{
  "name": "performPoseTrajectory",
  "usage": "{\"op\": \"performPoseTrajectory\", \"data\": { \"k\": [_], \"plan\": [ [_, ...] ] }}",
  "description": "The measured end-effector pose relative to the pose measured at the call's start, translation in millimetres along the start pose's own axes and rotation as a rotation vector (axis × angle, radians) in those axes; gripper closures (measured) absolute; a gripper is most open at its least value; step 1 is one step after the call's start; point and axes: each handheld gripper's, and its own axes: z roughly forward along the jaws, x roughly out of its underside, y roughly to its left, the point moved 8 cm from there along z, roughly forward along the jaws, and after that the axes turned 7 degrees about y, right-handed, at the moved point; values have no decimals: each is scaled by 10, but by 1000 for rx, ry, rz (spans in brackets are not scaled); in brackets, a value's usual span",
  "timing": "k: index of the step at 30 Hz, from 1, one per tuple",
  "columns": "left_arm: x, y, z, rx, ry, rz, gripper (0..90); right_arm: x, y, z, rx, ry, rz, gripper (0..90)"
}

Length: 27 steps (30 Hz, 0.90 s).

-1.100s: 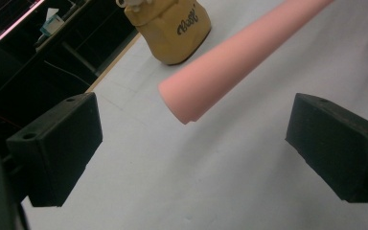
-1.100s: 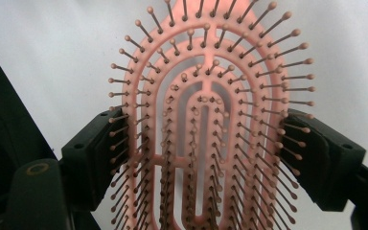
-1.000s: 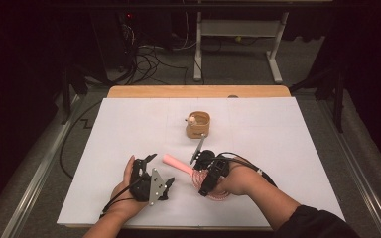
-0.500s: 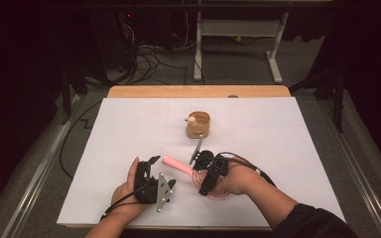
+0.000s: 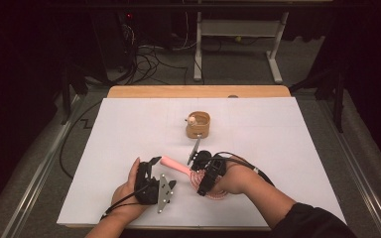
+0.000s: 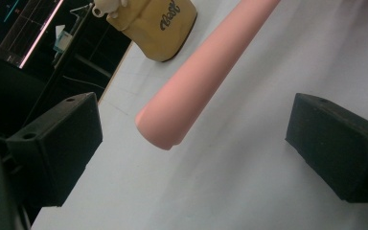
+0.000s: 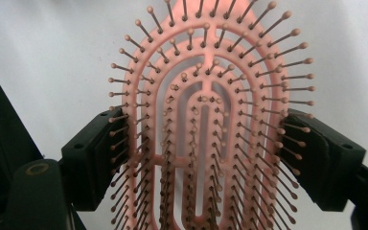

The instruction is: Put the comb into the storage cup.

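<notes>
The right gripper (image 5: 204,174) was closed on the head of a pink hairbrush (image 7: 206,139), its two jaws pressed against the left and right edges of the bristled oval, bristles facing the camera in the right gripper view. The brush (image 5: 181,168) lay near the front middle of the white desk (image 5: 287,144), its smooth handle (image 6: 206,72) pointing left toward the left gripper (image 5: 149,171). That gripper stood wide open, holding nothing, with the rounded handle end between and just beyond its jaws, touching neither. A small tan cup (image 5: 198,125) sat farther back, well apart from both hands, with a thin dark stick (image 5: 195,148) lying between it and the brush. Bare desk stretched wide to the left, right and far side; the near edge lay close behind the wrists.
</notes>
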Motion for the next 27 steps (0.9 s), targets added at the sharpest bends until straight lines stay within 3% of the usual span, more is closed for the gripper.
{"op": "performPoseTrajectory", "data": {
  "k": [10,14,27],
  "plan": [
    [3,-4,-1,10,2,2,64,-117,25,2,1,8,-19,204],
    [0,-29,-8,41,-7,2,117,-167,46,16,-1,8,-34,204],
    [-15,-42,-14,48,-21,16,149,-284,90,47,-11,8,-55,204]
  ]
}}
